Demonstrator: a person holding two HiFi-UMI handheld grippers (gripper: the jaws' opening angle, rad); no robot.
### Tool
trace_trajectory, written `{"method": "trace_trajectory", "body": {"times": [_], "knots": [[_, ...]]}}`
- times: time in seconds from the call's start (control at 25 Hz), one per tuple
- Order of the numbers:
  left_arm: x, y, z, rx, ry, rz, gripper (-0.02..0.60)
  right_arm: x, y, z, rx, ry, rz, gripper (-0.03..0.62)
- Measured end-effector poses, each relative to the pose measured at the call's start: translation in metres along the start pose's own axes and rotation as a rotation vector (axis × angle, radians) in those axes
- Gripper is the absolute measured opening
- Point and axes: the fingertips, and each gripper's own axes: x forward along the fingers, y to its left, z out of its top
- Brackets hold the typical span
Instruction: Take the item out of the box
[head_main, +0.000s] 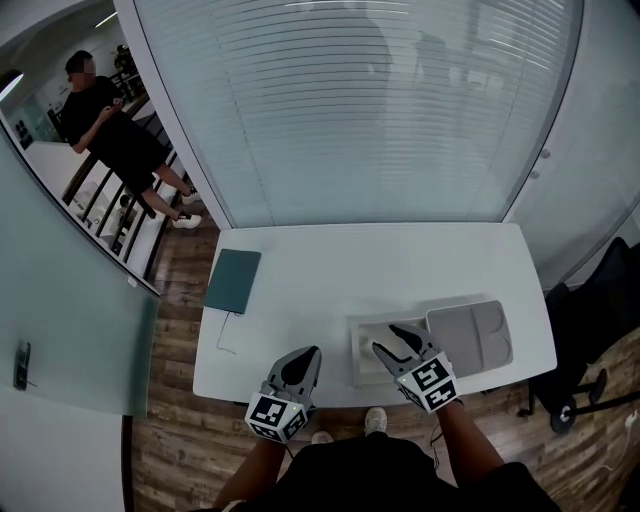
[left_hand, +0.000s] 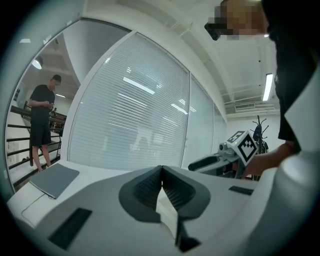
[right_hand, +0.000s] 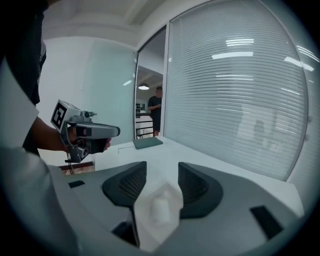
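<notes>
An open pale box (head_main: 358, 368) lies near the table's front right, with its lid (head_main: 472, 338) folded out to the right. My right gripper (head_main: 386, 338) hovers over the box's left half with its jaws apart. In the right gripper view (right_hand: 162, 167) a pale moulded shape (right_hand: 157, 210) shows low in the gap, with neither pad touching it; I cannot tell what it is. My left gripper (head_main: 312, 352) hangs at the table's front edge, left of the box. Its jaws (left_hand: 161, 168) meet at the tips with nothing between them.
The white table (head_main: 380, 265) runs back to a glass wall with blinds. A dark green pad (head_main: 233, 281) with a thin cable lies at the table's left end. A person (head_main: 115, 130) stands beyond the glass at far left. A dark chair (head_main: 600, 330) stands at the right.
</notes>
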Motion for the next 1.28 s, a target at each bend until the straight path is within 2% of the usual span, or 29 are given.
{"method": "trace_trajectory", "body": {"times": [0.2,0.48,0.96,1.28], "knots": [[0.001,0.008,-0.001,-0.017,0.004,0.025,0.014,0.018,0.005,-0.022,-0.041,0.106,0.074,0.309],[0.005,0.016,-0.003,-0.060,-0.001,0.045,0.014,0.033,0.011,-0.055,-0.097,0.273,0.193,0.424],[0.001,0.015,-0.017,-0.095,0.032,0.052,0.014,0.059,0.003,-0.106,-0.239,0.472,0.257,0.436],[0.001,0.015,-0.018,-0.105,0.031,0.053,0.014,0.068,0.011,-0.128,-0.253,0.548,0.303,0.437]]}}
